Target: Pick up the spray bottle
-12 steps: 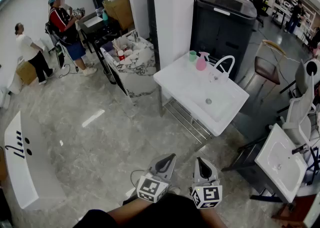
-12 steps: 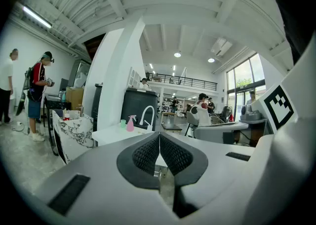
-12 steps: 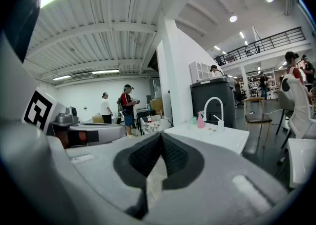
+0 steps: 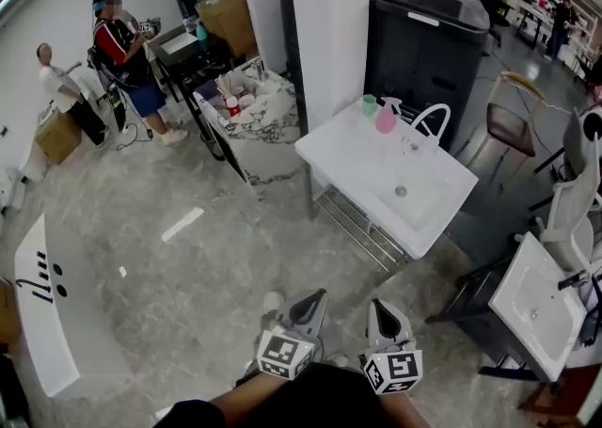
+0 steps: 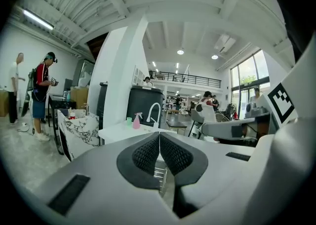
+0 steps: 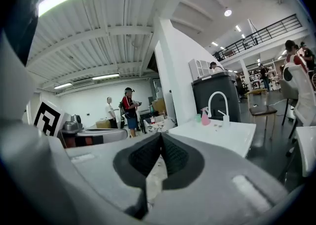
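Note:
A pink spray bottle (image 4: 386, 116) stands at the far end of a white sink counter (image 4: 357, 163), beside a green cup (image 4: 369, 104) and a white arched faucet (image 4: 431, 119). It also shows small in the left gripper view as the pink spray bottle (image 5: 137, 120) and in the right gripper view as the pink spray bottle (image 6: 205, 116). My left gripper (image 4: 314, 302) and right gripper (image 4: 380, 309) are held low and close to my body, well short of the counter. Both are shut with nothing between the pads.
A marble-patterned cart (image 4: 252, 125) with several items stands left of the counter. A white pillar (image 4: 324, 12) and a dark cabinet (image 4: 423, 26) rise behind it. Another white basin (image 4: 536, 309) is at right. Two people (image 4: 122, 50) stand far left. Grey floor lies between me and the counter.
The whole scene has shifted slightly in the head view; the counter sits a little nearer and to the right. Both grippers stay shut and low.

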Demonstrator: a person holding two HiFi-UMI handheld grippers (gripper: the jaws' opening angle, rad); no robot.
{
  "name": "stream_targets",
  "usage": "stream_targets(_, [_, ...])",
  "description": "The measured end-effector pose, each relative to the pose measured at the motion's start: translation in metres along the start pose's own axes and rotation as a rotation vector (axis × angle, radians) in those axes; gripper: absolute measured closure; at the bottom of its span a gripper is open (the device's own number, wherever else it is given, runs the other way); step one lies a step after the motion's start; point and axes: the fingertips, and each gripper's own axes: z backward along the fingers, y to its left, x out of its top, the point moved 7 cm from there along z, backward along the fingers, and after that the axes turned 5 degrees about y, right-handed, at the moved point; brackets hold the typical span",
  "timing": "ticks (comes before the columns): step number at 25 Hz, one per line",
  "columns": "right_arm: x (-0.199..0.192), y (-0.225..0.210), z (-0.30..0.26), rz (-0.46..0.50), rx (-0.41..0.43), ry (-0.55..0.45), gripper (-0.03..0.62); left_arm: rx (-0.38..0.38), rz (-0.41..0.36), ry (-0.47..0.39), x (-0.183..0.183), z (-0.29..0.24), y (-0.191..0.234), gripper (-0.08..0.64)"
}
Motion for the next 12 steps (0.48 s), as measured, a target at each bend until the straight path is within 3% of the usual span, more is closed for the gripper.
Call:
stream_targets(5, [0.006,0.001,-0.047,0.003,-0.018,0.027,0.594,-0.026,0.005,-0.007,0.006,-0.026,0.037,0.54])
stream_targets(12, [0.029,0.014,-0.145,0.008,-0.105,0.067,0.594,-0.091,0.047,0.002,0.022,-0.067,0.135,0.54])
